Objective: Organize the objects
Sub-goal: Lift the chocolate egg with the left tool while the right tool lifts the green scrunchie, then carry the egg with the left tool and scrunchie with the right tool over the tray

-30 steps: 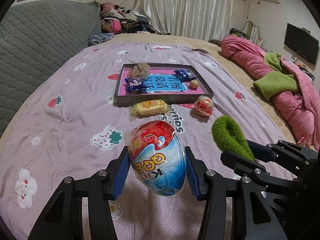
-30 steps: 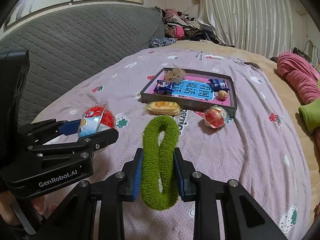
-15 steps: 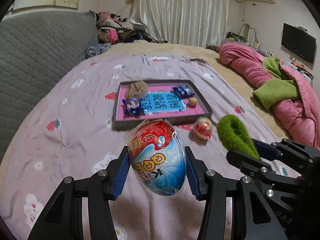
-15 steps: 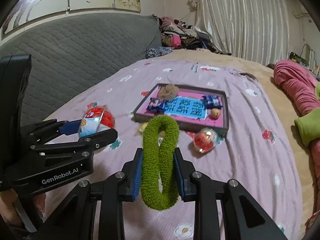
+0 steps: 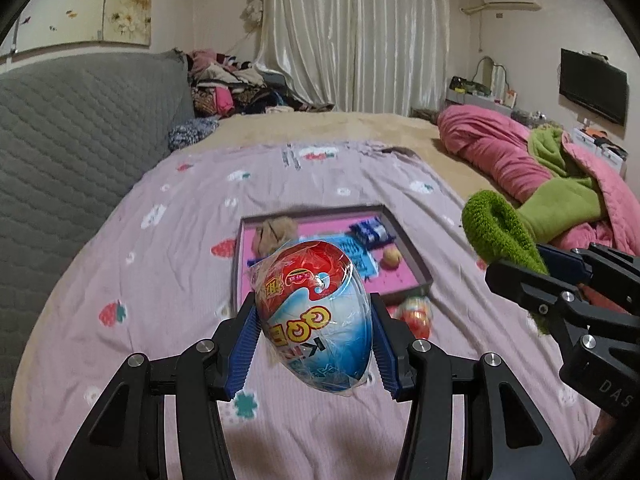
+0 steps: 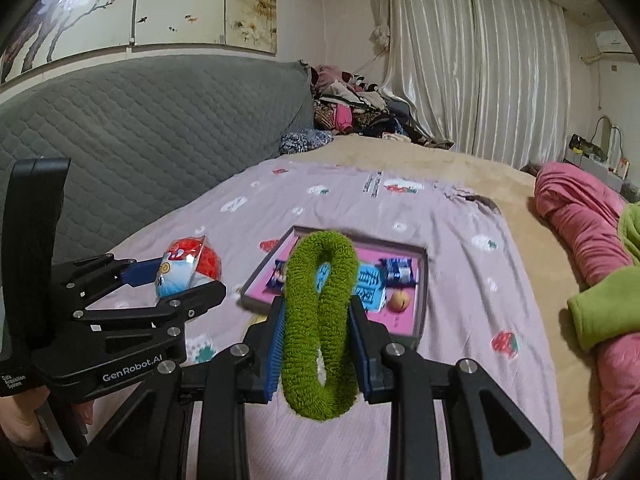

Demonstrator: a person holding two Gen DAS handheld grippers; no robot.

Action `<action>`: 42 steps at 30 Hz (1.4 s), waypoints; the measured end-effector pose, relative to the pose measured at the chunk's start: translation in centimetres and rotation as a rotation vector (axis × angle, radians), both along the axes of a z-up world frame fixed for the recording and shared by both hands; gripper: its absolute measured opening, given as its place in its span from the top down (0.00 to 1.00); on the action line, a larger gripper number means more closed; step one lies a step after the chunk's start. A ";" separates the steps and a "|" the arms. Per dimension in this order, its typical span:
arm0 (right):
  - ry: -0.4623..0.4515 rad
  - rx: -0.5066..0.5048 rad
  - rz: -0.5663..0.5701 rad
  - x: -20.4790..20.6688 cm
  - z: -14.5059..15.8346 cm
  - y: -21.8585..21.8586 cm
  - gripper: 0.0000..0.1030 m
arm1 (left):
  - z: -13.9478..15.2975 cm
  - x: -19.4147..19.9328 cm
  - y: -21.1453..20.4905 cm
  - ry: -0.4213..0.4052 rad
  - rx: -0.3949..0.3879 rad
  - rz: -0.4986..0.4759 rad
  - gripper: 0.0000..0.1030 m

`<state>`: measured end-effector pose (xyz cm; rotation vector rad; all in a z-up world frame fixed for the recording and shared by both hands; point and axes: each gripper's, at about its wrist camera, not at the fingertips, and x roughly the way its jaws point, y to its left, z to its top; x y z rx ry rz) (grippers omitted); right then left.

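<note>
Egg [image 5: 316, 312]: egg-shaped, wrapped in crinkled clear film; red top, white-blue lower half with yellow letters; tilted, held off the bed.
Left gripper [image 5: 314, 344]: clamped on egg, blue pads pressing both flanks.
Loop [image 6: 322, 320]: fuzzy green ring, squeezed into a narrow upright oval; held off the bed.
Right gripper [image 6: 320, 348]: clamped on loop, blue pads against both sides.
Tray [image 5: 418, 264]: grey rim, pink floor with blue printed sheet; lying on sheet [image 5: 168, 264] beyond both grippers.
Tray contents: brown clump [image 5: 276, 232] at far left corner, blue wrapper [image 5: 372, 232] at far right, small round peach-coloured item [image 5: 393, 257] near right wall.
Left view only: red wrapped ball [image 5: 416, 314] on sheet just outside tray's near edge; television on far wall; right gripper side-on with loop tip [image 5: 496, 228].
Right view only: second blue wrapper [image 6: 276, 278] at tray's left side; left gripper [image 6: 176, 276] side-on with egg [image 6: 188, 266]; painted panel above grey headboard [image 6: 152, 120].
Both views: pink quilt [image 5: 504, 156] with green lining at bed's right side.
</note>
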<state>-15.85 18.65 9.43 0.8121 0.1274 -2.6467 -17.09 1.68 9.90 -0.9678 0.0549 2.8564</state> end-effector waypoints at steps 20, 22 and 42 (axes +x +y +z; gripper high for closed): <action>0.084 0.004 -0.018 -8.2 2.9 0.5 0.70 | 3.9 -10.3 1.1 0.073 -0.011 0.003 0.48; 0.084 0.003 -0.016 -8.9 2.6 0.5 0.70 | 3.6 -11.4 1.2 0.072 0.000 0.001 0.48; 0.048 -0.196 -0.032 -15.9 -4.0 2.5 0.70 | -4.0 -17.7 2.3 0.053 0.027 0.011 0.48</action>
